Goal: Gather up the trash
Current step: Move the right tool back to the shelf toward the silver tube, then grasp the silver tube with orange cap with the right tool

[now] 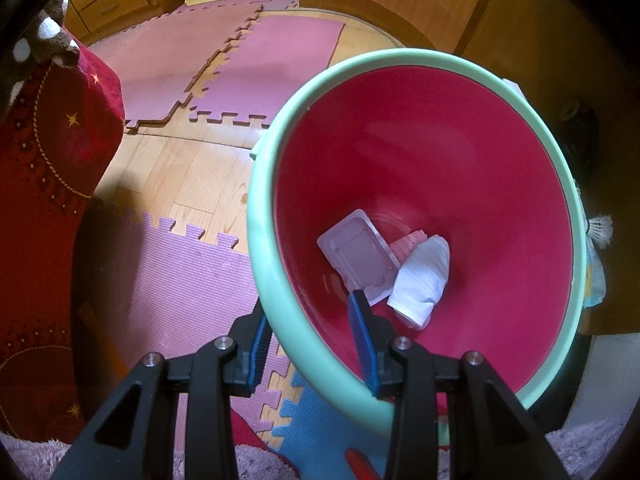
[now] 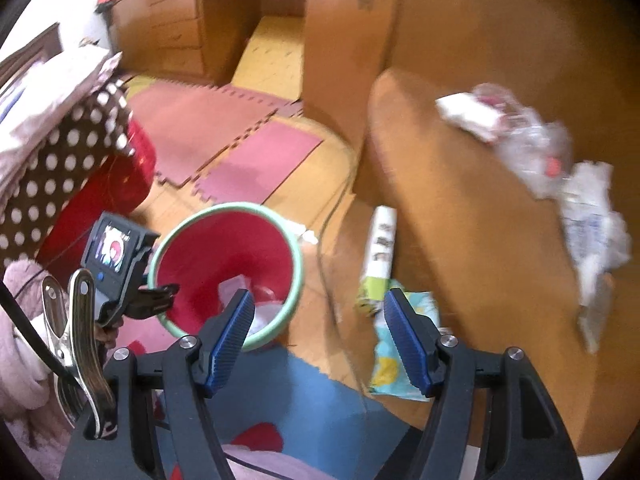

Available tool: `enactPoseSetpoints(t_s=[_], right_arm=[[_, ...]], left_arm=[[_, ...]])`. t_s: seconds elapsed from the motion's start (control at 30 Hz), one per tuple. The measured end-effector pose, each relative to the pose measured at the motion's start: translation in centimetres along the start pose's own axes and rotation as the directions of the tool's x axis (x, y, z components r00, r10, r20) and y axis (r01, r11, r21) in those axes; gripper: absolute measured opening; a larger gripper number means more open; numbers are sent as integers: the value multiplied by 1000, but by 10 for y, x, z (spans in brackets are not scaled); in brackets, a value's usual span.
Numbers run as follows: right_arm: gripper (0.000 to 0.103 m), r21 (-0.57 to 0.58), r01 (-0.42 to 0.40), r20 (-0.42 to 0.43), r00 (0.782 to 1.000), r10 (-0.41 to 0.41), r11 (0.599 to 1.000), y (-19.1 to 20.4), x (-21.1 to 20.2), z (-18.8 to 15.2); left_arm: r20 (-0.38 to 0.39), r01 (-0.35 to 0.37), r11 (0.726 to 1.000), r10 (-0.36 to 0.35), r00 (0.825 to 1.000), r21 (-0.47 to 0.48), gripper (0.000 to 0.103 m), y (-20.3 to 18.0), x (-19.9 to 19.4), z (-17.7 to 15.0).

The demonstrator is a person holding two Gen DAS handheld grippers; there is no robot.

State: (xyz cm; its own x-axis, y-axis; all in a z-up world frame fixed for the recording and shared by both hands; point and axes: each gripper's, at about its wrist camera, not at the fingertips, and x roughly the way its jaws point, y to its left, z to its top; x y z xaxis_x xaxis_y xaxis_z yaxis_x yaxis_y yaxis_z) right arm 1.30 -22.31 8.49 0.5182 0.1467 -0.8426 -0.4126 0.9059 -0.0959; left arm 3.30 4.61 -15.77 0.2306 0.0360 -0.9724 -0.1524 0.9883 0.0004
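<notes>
Your left gripper has its fingers clamped on the rim of the bin. Your right gripper is open and empty, nearer the crumpled wrappers lying ahead and right on the worktop.

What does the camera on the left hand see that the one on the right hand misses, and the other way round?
Only the left view looks down into the bin and makes out a clear plastic tray and a crumpled white wrapper at the bottom, with the left gripper clamped on the rim. Only the right view shows the wooden table with crumpled wrappers, a white bottle, and the empty right gripper. Both show the red bin and the pink floor mats.
</notes>
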Motion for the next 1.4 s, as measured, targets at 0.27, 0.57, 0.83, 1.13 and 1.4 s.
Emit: enactPoseSetpoints(t_s=[0.27,0.57,0.83,1.13,1.4], right_arm=[[69,151,128,27,991,-134,980,-62,-37,-10],[69,380,274,-2,955,-295,883,-141,-49,-18],[69,543,349,-80,927,-367,763,-199,-32,-25],[66,576,380,-117,915,-386,724,-216,-12,-23],[61,593,388,-145,913,-381,706,-225,6,-24]], left_arm=[[-3,-1,1000,1,1000,1,39,0,1,1],[-3,-1,1000,1,1000,2,40,0,2,1],[-3,-2,1000,2,1000,3,40,1,2,2],[-3,-3,1000,3,1000,4,40,1,2,2],[-3,-4,1000,4,1000,4,40,1,2,2]])
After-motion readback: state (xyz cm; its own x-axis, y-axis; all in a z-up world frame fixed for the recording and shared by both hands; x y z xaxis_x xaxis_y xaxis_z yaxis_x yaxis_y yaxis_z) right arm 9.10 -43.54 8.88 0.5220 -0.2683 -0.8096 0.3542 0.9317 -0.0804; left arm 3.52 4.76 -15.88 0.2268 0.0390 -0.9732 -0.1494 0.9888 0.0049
